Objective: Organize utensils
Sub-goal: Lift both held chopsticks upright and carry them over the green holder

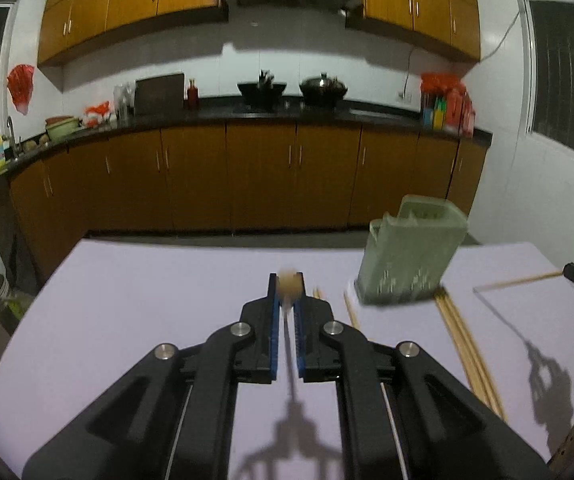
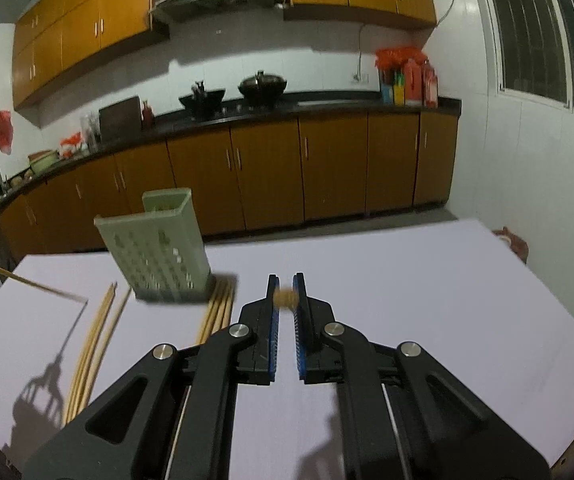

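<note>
Left gripper (image 1: pixel 288 292) is seen pinching a single chopstick (image 1: pixel 289 286), held end-on between the blue pads (image 1: pixel 274 320), its shaft running back between the fingers toward the camera. Just right of the left fingertips, two loose chopstick ends (image 1: pixel 351 312) are seen on the pale table (image 1: pixel 127 300). Further right and slightly ahead of the fingers, the green perforated utensil holder (image 1: pixel 409 256) is seen upright, though blurred. A bundle of chopsticks (image 1: pixel 467 352) lies against its base, running back along the right side of the fingers.

Right gripper (image 2: pixel 285 296) is likewise closed on one chopstick (image 2: pixel 285 298), blurred, gripped near the tips; in the left view its length is seen sticking out sideways. Holder is left of and ahead of these fingers, loose chopsticks to the left on the table.

Handling judgement: chopsticks are light, stiff, thin, and smooth, so rolling or pivoting in the pads is likely. A grip near mid-length or toward the thick end is probably steadier; an end-on grip allows dropping tip-first into the holder's open top. Holder looks light plastic and may tip if knocked.
</note>
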Available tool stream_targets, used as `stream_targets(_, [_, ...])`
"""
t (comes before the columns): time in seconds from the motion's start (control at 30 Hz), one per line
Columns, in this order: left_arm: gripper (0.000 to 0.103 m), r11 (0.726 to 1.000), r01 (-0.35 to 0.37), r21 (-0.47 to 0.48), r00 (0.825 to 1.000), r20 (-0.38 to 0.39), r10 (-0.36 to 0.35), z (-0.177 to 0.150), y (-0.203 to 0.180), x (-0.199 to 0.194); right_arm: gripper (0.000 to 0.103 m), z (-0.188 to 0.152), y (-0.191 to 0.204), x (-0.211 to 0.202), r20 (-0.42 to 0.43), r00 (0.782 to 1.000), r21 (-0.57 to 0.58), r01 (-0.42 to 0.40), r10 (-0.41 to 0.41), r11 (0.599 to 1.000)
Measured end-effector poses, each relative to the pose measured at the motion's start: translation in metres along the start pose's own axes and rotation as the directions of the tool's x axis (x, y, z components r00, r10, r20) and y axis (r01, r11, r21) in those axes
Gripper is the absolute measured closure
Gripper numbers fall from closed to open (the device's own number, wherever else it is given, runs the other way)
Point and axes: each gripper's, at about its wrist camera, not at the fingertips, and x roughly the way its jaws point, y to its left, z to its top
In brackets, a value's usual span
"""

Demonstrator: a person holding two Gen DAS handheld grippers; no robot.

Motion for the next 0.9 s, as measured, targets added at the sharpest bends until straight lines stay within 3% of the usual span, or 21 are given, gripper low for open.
stream_targets(0.6, [0.095, 1.000, 0.015, -0.004, 0.995, 0.104, -0.014, 0.053, -0.005, -0.002, 0.095, 0.057, 0.009, -0.009, 0.130, 0.991, -0.019, 0.001, 0.001, 1.000])
stream_targets(0.73, [0.095, 0.999, 0.041, -0.002, 0.984, 0.174, -0.040, 0.083, -0.015, -0.012, 0.095, 0.086, 0.019, -0.023, 0.207, 0.978, -0.036, -0.028, 0.035, 0.999])
stream_targets(0.9, [0.095, 0.994, 0.108, -0.013, 0.946, 0.310, -0.098, 0.133, -0.037, -0.033, 0.095, 0.125, 0.035, -0.045, 0.315, 0.940, -0.031, -0.131, 0.134, 0.991])
